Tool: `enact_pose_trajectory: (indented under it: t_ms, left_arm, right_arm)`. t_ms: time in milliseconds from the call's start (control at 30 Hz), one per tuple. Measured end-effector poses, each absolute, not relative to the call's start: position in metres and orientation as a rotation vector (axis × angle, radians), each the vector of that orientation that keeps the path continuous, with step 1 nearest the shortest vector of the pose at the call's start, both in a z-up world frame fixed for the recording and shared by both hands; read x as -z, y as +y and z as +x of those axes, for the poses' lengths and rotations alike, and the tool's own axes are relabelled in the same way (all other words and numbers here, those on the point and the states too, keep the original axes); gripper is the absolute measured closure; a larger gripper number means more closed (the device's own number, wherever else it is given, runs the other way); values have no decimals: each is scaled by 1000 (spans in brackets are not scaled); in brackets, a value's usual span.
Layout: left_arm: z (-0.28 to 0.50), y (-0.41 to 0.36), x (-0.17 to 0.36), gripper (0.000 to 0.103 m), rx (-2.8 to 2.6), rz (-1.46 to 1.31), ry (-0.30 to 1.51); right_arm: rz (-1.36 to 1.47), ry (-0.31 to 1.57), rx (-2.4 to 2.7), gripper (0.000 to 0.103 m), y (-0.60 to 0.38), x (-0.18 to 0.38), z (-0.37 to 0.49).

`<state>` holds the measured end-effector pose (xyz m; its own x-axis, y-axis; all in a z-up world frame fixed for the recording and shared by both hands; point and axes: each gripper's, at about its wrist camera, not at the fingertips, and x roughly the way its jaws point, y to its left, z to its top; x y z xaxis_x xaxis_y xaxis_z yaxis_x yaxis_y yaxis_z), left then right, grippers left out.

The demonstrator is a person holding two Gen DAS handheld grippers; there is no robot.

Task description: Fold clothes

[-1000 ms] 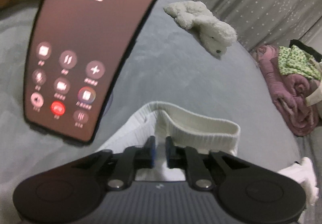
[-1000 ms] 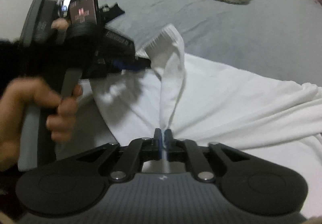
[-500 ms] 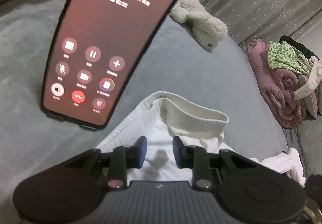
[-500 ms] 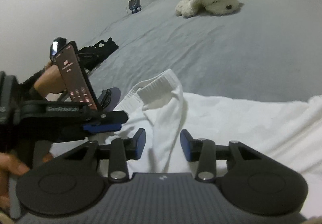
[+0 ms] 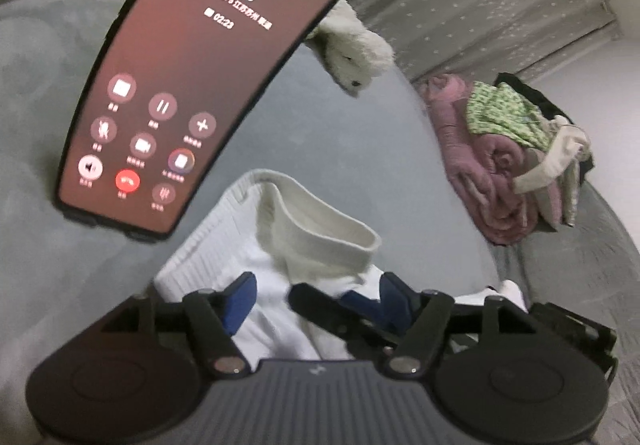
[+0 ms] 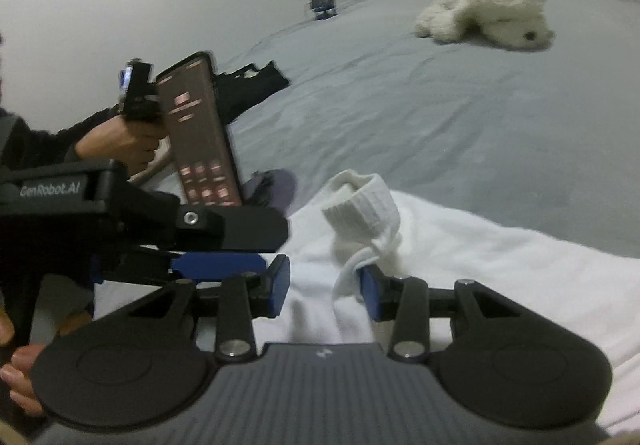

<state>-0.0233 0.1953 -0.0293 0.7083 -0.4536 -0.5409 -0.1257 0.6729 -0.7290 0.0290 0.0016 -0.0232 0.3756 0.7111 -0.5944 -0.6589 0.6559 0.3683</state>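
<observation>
A white garment (image 6: 460, 265) with a ribbed cuff (image 6: 360, 205) lies crumpled on the grey bed (image 6: 400, 105). My right gripper (image 6: 325, 289) is open; a loose ridge of the white cloth lies between its blue pads without being pinched. My left gripper (image 5: 316, 299) hovers over the same cuff (image 5: 320, 229), its jaws opening wide with cloth under them and nothing gripped. In the right wrist view the left gripper (image 6: 272, 251) sits just to the left, held by a hand (image 6: 120, 141). One black finger of the right gripper (image 5: 320, 299) crosses the left wrist view.
A phone (image 5: 192, 85) showing a call screen is mounted above the left gripper and hides part of the bed. A white plush toy (image 6: 488, 13) lies farther back. A pile of pink and green clothes (image 5: 500, 149) sits at the right; a black garment (image 6: 248, 85) lies by the wall.
Both grippers were shut on the white fabric a second ago and have let go. The lifted fold has dropped onto the garment. The left jaws keep widening.
</observation>
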Motion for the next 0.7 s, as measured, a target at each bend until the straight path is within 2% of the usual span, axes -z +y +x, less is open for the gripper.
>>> enact_pose_trajectory:
  t_ms: [300,433,700]
  left_arm:
    - [-36,198,36,31,131,-834,792]
    - [-40,197,38,37,91,-838,793]
    - [-48,192,31,42,73,-865,773]
  right_arm:
    - [75,869,-938,60,16,30,1]
    - [69,886,-936,60,8,23,-12]
    - [219,861,-727,60,-78,3,-13]
